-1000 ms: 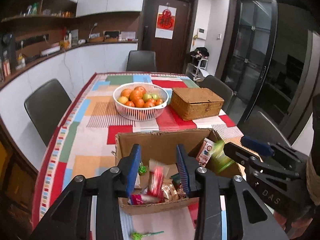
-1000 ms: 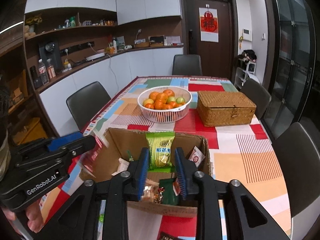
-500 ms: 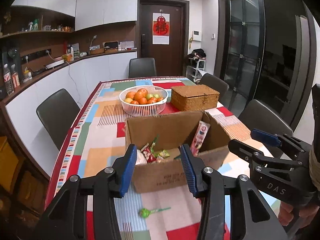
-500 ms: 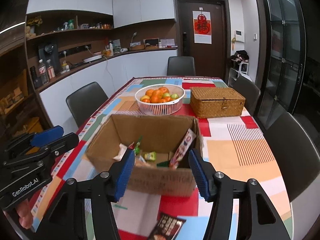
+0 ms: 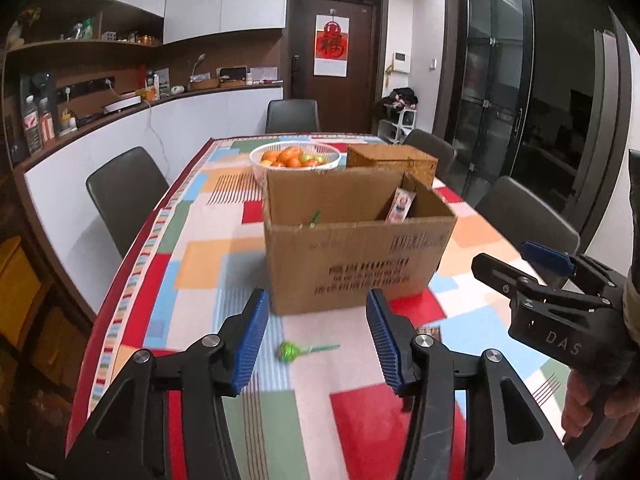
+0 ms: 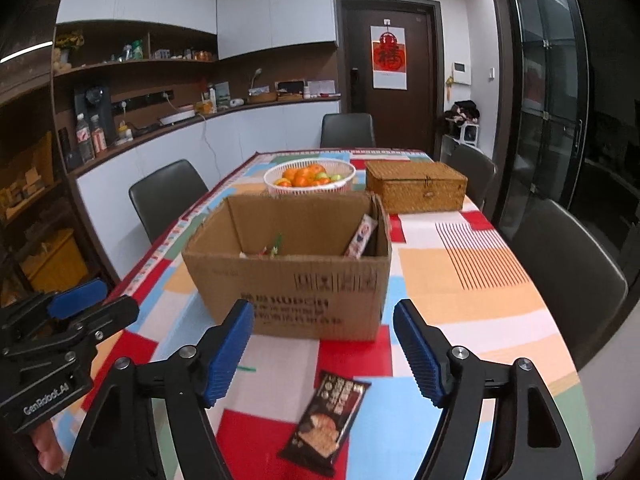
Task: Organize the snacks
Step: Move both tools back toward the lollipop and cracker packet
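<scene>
A: Both grippers sit at the near end of the table with the patchwork-coloured tablecloth; the open brown cardboard box stands just ahead of them, square in the middle, its near wall facing us.

B: Room to move? Open cloth on either side of the box; the table's left edge with its red striped border runs close to a dark grey chair; on the right another dark chair sits tight against the edge.

A: Behind the box, the white mesh basket of oranges and green fruit and the woven wicker lidded box; both well clear of the grippers.

B: The left gripper now; blue ribbed pads moderately apart and spreading as we speak; nothing between them; the green lollipop with its green stick lies on the cloth beneath the gap, untouched.

A: The right gripper stands wider, jaws also opening, empty; the dark brown snack packet lies flat on the cloth just below and between its fingers, touching neither.

B: Inside the box, a white-and-pink snack packet leans upright against the right wall; small wrapped sweets peek over the near rim.
</scene>
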Motion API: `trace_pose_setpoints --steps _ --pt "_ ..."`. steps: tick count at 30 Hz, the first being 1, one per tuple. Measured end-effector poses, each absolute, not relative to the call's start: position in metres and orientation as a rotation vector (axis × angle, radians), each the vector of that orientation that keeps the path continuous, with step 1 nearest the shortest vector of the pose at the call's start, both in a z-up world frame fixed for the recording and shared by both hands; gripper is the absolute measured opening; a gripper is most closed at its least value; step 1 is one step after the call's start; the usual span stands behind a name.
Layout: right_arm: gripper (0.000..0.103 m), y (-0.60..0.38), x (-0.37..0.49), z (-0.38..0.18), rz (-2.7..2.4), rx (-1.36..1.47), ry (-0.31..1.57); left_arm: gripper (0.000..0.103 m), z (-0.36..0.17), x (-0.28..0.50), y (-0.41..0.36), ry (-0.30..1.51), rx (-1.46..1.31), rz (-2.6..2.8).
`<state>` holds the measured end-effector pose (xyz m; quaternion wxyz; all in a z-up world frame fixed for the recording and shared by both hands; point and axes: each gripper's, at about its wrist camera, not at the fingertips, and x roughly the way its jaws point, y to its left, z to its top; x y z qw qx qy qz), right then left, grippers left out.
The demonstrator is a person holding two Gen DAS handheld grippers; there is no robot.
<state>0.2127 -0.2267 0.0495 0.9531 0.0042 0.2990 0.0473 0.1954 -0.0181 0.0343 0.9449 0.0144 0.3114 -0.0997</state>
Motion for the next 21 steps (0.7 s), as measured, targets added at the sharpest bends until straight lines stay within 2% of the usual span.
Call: trace_pose_setpoints --steps 2,21 --pt "0.073 -0.224 0.208 0.041 0.089 -0.006 0.622 0.055 0.026 0.190 -0.015 0.642 0.039 -0.184" --pt "0.073 -0.223 0.205 -0.051 0.059 0.011 0.850 0.055 -0.048 0.189 -0.016 0.790 0.045 -0.180"
